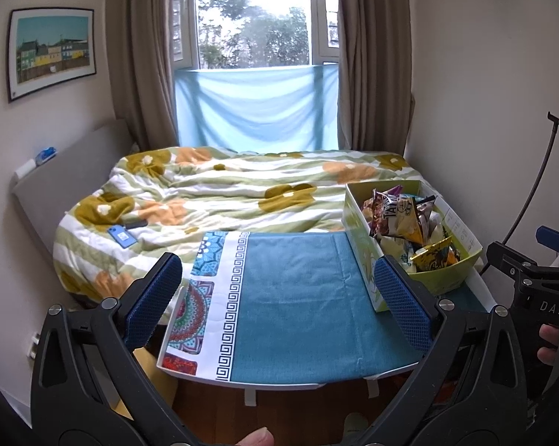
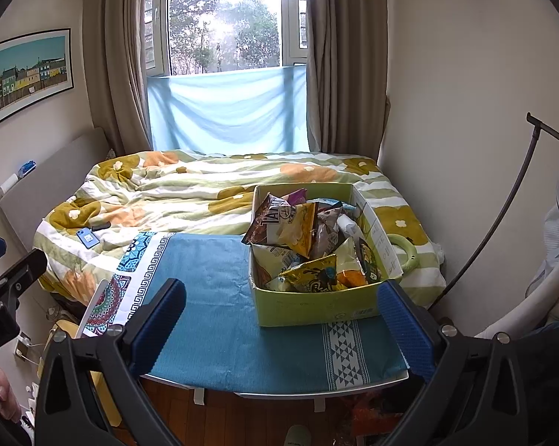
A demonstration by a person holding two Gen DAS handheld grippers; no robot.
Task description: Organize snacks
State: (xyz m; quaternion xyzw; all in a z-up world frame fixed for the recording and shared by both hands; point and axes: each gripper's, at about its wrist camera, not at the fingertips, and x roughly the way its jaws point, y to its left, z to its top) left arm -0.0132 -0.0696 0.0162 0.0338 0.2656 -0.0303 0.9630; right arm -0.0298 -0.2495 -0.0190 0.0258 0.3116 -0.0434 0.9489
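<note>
Snack packets [image 2: 298,238] lie heaped in a green cardboard box [image 2: 316,306] standing at the far right corner of the table [image 2: 212,316], which wears a teal cloth. Both the left gripper [image 1: 275,301] and the right gripper [image 2: 283,319] hang before the near edge, fingers spread wide and empty. Heaped packets fit sorting still ahead or a finished gathering alike. Any grasp should come from above, pinching one crinkly bag by its seam.
</note>
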